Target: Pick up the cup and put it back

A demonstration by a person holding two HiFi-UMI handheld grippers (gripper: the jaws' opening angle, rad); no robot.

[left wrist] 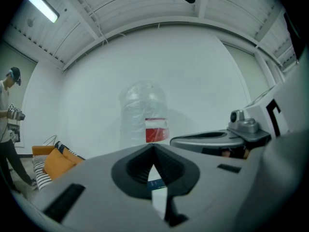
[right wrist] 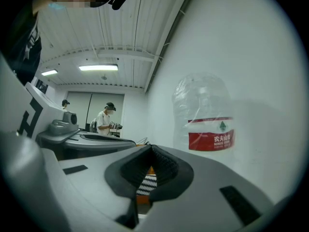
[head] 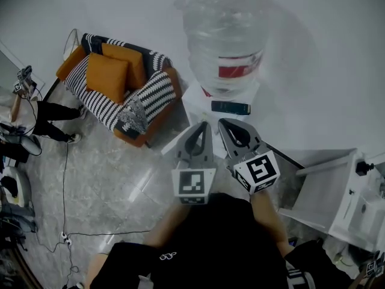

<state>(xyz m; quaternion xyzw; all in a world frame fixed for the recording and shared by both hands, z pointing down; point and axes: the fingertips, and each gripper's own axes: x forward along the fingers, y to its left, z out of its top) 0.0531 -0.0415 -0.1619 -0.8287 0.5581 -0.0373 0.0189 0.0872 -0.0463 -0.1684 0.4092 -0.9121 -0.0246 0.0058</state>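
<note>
The cup cannot be made out in any view. The left gripper (head: 205, 126) and right gripper (head: 225, 124) sit side by side, fingers pressed together and empty, facing the water bottle (head: 224, 41). A striped sofa (head: 120, 92) stands to the left.

Wearing a black top (head: 222, 245) bearing a small white emblem (head: 168, 256). Showing matte grey shells on the left gripper (head: 206, 125) and right gripper (head: 224, 123), each tapering toward the tip around a dark loop-shaped opening. Carrying a white left marker cube (head: 194, 185) and right marker cube (head: 257, 170), both displaying black square patterns. Lining the jaws with black ribbed pads (left wrist: 133, 170), and breaking the grey shells with dark rectangular slots (left wrist: 63, 202).
</note>
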